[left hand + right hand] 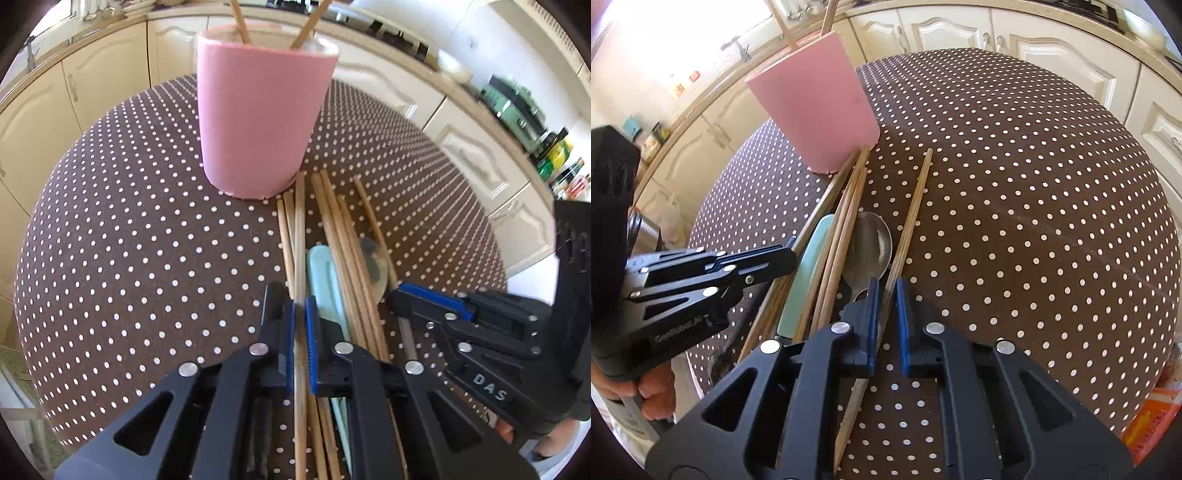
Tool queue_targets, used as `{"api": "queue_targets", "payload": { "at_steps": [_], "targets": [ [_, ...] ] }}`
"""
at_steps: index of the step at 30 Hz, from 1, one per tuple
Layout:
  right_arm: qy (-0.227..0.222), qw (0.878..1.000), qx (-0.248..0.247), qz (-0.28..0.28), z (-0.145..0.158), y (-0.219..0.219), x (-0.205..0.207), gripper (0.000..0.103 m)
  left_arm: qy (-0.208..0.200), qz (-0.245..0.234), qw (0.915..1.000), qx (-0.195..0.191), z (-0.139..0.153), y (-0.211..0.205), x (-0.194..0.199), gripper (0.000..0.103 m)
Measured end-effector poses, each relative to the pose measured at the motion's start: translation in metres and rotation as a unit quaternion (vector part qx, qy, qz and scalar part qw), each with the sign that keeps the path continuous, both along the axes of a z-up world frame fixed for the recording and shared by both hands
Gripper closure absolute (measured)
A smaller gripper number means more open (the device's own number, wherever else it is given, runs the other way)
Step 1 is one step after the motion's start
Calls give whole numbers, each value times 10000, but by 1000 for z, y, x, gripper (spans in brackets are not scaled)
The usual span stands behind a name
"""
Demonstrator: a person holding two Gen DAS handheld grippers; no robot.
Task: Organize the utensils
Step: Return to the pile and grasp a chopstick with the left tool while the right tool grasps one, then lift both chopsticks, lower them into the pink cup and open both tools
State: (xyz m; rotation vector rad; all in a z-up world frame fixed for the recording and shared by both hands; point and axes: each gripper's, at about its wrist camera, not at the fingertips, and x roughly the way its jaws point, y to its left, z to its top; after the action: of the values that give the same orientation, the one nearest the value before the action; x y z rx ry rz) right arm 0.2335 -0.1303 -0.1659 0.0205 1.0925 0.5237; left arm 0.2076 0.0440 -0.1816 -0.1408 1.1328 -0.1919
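A round table [129, 258] fills most of the view, covered by a brown cloth with white dots. Cream kitchen cabinets [960, 29] curve around behind it.

A tall pink cup [258, 110] stands upright on the table, near its middle. Two wooden chopsticks [240, 22] lean inside it, their ends poking above the rim.

In front of the cup, a loose bundle of utensils lies flat on the cloth. Several more wooden chopsticks [332, 236] lie roughly side by side, their far tips reaching to the foot of the cup. A pale green flat utensil [325, 280] lies among them, partly under the sticks. A metal spoon [871, 243] lies beside it, bowl up, just to the right of the bundle.

Two black handheld grippers with blue pads reach down over the pile. The left gripper [300, 314] is clenched on one chopstick [300, 229] at the left side of the bundle; the stick runs straight between its pads. A person's fingers [653, 391] show around its handle in the right camera's view.

The right gripper [886, 314] is closed down on a single chopstick [916, 199] that lies apart from the others, to the right of the spoon. That stick passes between the pads, which sit narrowly on either side of it.
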Motion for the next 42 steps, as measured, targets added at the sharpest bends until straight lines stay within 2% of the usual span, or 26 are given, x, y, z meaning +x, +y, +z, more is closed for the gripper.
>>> {"api": "queue_targets", "payload": {
  "at_steps": [7, 12, 14, 19, 24, 29, 32, 38, 42],
  "targets": [
    [245, 9957, -784, 416, 5, 20, 20, 93, 14, -68, 9998, 173, 5, -7, 13, 96],
    [301, 9934, -964, 549, 5, 30, 30, 93, -103, 8, 9999, 74, 9, -17, 18, 97],
    [259, 9949, -856, 462, 7, 33, 28, 94, -240, 4, 9997, -62, 8, -16, 12, 97],
    [24, 9987, -491, 112, 9, 12, 25, 97, -696, -126, 9973, -219, 27, -17, -4, 97],
    [-264, 9995, 77, -151, 20, -13, 20, 97, -1232, -176, 9910, -490, 48, -15, -18, 97],
    [-824, 9926, 834, -328, 47, -33, 10, 97, -1951, -157, 9780, -723, 70, -10, -29, 97],
    [-1229, 9860, 1093, -292, 68, -29, 4, 97, -2411, -168, 9669, -813, 83, -7, -36, 97],
    [-1733, 9742, 1438, -133, 108, -36, 7, 97, -3258, 4, 9390, -1097, 102, 2, -36, 97],
    [-2257, 9619, 1534, -139, 132, -21, 6, 97, -3738, 271, 9191, -1215, 117, 14, -31, 97]
  ]
}}
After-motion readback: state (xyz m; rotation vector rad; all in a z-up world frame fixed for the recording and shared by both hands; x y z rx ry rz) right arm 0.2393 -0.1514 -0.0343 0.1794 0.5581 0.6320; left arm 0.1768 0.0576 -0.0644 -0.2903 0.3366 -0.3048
